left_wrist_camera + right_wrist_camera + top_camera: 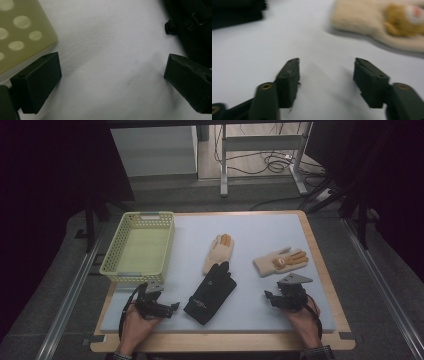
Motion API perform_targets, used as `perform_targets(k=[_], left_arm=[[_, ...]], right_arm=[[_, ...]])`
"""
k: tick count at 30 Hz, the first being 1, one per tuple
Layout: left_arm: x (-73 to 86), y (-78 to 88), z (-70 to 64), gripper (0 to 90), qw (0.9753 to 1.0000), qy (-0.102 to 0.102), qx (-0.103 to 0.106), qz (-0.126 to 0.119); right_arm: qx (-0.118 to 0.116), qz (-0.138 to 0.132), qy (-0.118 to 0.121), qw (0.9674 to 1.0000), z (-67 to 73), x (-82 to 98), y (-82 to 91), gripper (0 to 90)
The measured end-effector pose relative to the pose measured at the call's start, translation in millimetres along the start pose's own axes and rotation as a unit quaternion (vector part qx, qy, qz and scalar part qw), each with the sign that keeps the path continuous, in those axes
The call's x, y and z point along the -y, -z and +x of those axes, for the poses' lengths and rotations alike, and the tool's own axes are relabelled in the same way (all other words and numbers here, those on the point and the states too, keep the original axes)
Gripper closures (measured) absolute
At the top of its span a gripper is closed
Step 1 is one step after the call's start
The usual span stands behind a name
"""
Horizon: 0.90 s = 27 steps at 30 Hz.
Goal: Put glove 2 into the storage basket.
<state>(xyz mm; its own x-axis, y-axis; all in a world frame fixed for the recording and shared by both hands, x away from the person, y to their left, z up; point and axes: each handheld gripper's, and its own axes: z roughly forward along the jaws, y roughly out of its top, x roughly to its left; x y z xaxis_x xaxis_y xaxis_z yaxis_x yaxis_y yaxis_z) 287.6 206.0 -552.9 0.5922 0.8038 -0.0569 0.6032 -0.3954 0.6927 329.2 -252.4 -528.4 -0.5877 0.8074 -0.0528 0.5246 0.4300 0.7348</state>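
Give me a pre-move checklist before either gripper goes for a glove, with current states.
1. Right gripper open, nothing between the jaws: ok.
2. Left gripper open, bare mat between the jaws: ok.
3. Cream glove on the right lies flat ahead of the right gripper, apart from the other gloves: ok.
4. Black glove free of the other gloves: not ok, its tip overlaps the cuff of the middle cream glove.
5. Basket upright at the mat's left edge, nothing seen in it: ok.
6. Cables clear of the gloves: ok as far as the high view shows.
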Motion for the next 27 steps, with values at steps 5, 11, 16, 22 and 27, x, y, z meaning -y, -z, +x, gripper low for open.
perform_targets(k=[5,11,16,22,27], left_arm=[[-5.8,12.1,-1.4,1.5,0.9997,0.017,0.015,-0.009],[-20.7,21.5,-18.1,0.3,0.9986,0.015,0.047,-0.018],[-43.8,16.4,-41.7,0.0,0.9971,0.000,0.075,-0.006],[-69.8,-3.3,-74.4,0.0,0.9962,-0.034,0.079,0.015],[-80.9,-20.4,-96.9,0.0,0.9956,-0.046,0.081,0.015]], right_arm=[[0.002,-0.005,-0.016,0.9999,-6.8,3.1,-0.9,25.6],[0.016,0.002,-0.012,0.9998,-5.2,3.0,-2.0,21.3],[0.017,0.001,-0.012,0.9998,-5.1,3.2,-2.0,21.2],[0.017,0.001,-0.013,0.9998,-5.2,3.3,-1.9,21.2],[0.016,0.001,-0.012,0.9998,-5.2,3.4,-1.9,21.2]])
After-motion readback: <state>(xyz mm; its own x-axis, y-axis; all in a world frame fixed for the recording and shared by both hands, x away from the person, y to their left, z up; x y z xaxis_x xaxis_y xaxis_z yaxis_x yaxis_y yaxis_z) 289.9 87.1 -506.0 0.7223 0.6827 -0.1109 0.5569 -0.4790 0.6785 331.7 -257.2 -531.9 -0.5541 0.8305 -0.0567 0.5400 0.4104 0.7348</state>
